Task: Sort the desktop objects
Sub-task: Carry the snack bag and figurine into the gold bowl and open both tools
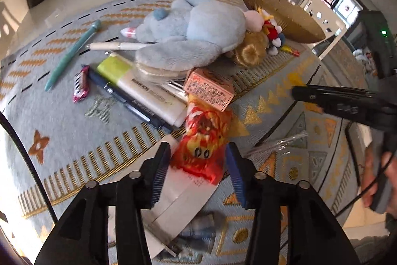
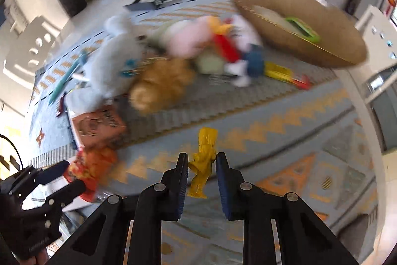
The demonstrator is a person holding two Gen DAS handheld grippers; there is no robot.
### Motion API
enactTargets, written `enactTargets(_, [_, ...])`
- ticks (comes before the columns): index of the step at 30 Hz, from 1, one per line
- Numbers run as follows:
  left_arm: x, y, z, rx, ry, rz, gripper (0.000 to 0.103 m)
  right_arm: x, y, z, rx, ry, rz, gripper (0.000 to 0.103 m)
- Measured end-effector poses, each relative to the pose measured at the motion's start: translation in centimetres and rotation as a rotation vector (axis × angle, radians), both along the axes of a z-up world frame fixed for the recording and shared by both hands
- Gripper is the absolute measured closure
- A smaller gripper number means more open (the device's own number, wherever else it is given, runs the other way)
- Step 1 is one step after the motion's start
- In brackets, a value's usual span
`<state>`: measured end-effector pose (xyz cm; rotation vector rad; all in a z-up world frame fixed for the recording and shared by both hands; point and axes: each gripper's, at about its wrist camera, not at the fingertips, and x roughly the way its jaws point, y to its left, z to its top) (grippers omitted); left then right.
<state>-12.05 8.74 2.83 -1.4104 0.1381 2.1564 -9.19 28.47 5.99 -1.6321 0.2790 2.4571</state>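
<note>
My left gripper (image 1: 198, 153) is shut on a red and yellow snack packet (image 1: 204, 140) at its near end; the packet lies over a white sheet on the patterned mat. My right gripper (image 2: 201, 160) is shut on a small yellow toy figure (image 2: 204, 160) and holds it above the mat. The right gripper also shows in the left wrist view (image 1: 297, 91), at the right. A gold bowl (image 2: 330, 41) holding a green object (image 2: 302, 29) stands at the back right. A blue plush toy (image 1: 188, 26) lies in the middle of the pile.
A pink box (image 1: 211, 88), a white and green tube (image 1: 139, 86), dark pens (image 1: 124, 96), a teal pen (image 1: 72, 54), a pink wrapper (image 1: 80, 86), a brown furry toy (image 1: 250, 49) and a colourful doll (image 2: 223, 44) lie on the mat. White chairs stand behind the table.
</note>
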Motion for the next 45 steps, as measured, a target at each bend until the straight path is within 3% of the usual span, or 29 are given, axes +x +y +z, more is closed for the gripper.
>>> enactTargets(3, [-0.3, 1.4, -0.5, -0.049, 0.020, -0.023, 0.053, 0.8, 2.0, -0.2, -0.011, -0.017, -0.023, 0.081])
enactTargets(8, [0.0, 4.4, -1.1, -0.204, 0.113, -0.046, 0.053, 0.7, 3.0, -1.3, -0.035, -0.040, -0.030, 0.081])
enactTargets(9, [0.2, 4.7, -1.0, -0.203, 0.133, -0.048, 0.060, 1.3, 4.0, -1.1, -0.040, -0.043, -0.025, 0.081])
enactTargets(10, [0.3, 4.9, -0.9, -0.188, 0.121, -0.055, 0.070, 1.3, 4.1, -1.2, -0.045, -0.045, -0.022, 0.081])
enactTargets(12, [0.5, 4.7, -0.5, -0.157, 0.103, -0.051, 0.073, 1.5, 4.2, -1.0, -0.051, -0.036, -0.013, 0.081])
enactTargets(19, [3.1, 1.7, 3.9, 0.085, 0.039, 0.013, 0.073, 2.7, 5.4, 0.9, -0.123, 0.001, 0.007, 0.081])
enactTargets(24, [4.5, 1.3, 6.6, 0.201, 0.018, 0.094, 0.073, 4.4, 6.7, 3.1, -0.167, 0.031, 0.018, 0.081])
enactTargets(30, [3.4, 5.6, 9.4, 0.233, 0.053, 0.085, 0.072, 4.5, 9.7, 6.8, -0.185, 0.102, 0.014, 0.081])
enactTargets(39, [-2.5, 15.8, 13.4, 0.242, 0.157, -0.017, 0.072, 2.0, 17.4, 13.1, -0.150, 0.255, -0.018, 0.081])
enactTargets(42, [-5.0, 19.3, 13.4, 0.233, 0.170, -0.033, 0.072, -0.2, 20.1, 13.4, -0.136, 0.276, -0.032, 0.081])
enactTargets(45, [-7.6, 22.1, 12.0, 0.240, 0.132, -0.030, 0.072, -2.4, 22.4, 12.9, -0.137, 0.282, -0.044, 0.081])
